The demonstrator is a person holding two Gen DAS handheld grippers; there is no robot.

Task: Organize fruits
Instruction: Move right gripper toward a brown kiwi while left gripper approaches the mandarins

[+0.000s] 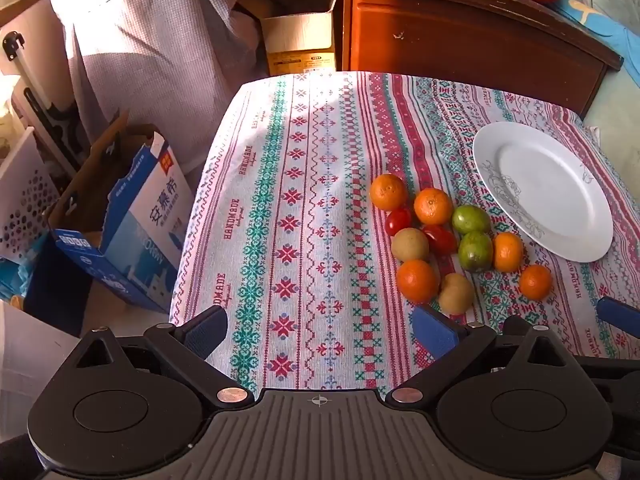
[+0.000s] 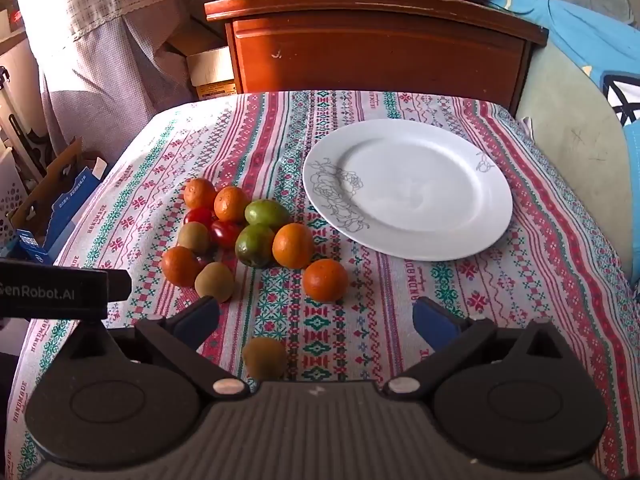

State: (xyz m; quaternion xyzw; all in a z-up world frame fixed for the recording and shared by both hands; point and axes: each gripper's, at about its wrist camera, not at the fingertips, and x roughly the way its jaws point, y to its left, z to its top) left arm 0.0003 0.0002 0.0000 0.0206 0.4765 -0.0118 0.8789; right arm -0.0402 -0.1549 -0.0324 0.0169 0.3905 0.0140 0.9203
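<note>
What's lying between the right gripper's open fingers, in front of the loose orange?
A single brown kiwi, apart from the orange and untouched by the right gripper; the right wrist view shows it.

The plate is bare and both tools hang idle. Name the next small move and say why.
Probably lower the right hand-held gripper over the lone kiwi lying just beneath it and close on it. Its jaws stand wide open and hold nothing, the kiwi lies apart from the fruit cluster, and the white plate beyond is bare.
</note>
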